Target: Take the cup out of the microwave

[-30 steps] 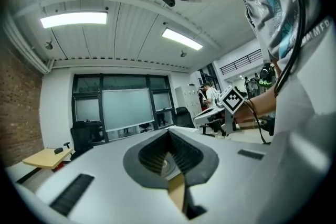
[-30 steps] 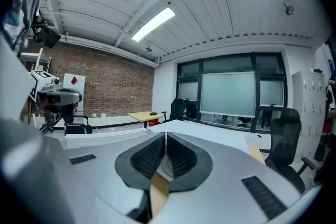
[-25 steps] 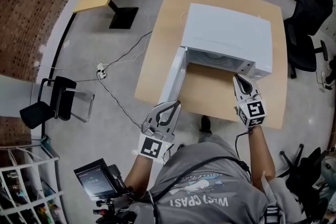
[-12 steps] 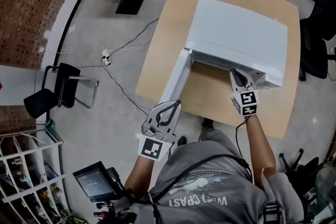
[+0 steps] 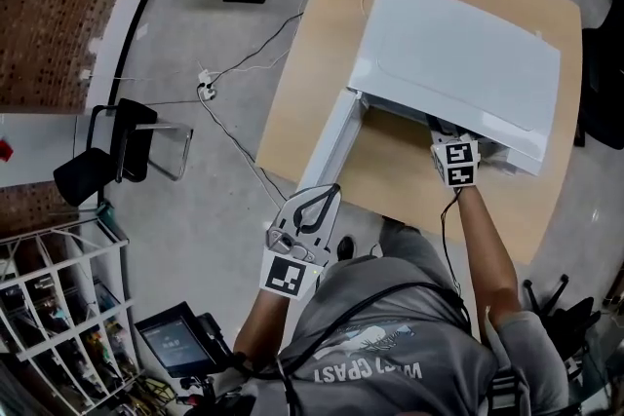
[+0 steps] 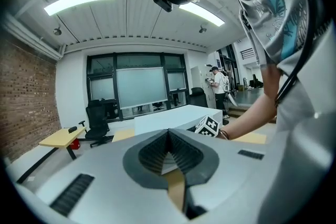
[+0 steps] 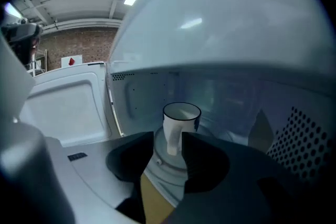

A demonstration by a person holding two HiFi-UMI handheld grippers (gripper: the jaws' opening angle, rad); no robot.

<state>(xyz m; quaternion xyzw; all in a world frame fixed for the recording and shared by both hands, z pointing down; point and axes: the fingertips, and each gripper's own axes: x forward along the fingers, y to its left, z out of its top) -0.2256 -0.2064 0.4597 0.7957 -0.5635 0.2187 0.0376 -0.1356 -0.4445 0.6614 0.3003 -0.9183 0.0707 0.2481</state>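
A white cup (image 7: 181, 117) with a dark rim stands upright on the glass turntable (image 7: 165, 165) inside the white microwave (image 5: 458, 73). Its handle faces my right gripper (image 7: 168, 137). That gripper reaches into the cavity (image 5: 441, 127). Its jaws have just been opening and now stand open, with the handle showing in the gap just ahead of the tips and nothing pressed. The microwave door (image 5: 331, 146) hangs open to the left. My left gripper (image 5: 328, 191) hovers off the table's near edge below the door, shut on nothing (image 6: 168, 134).
The microwave sits on a wooden table (image 5: 312, 83). On the floor to the left are a black chair (image 5: 107, 156), a power strip with cables (image 5: 207, 91) and a white shelf (image 5: 49, 307). The left gripper view shows an office chair (image 6: 97, 115) and a yellow desk (image 6: 58, 138).
My right gripper has gone from above the table's bare front part forward and down into the microwave opening. The left gripper stays near the table's near edge, a little lower.
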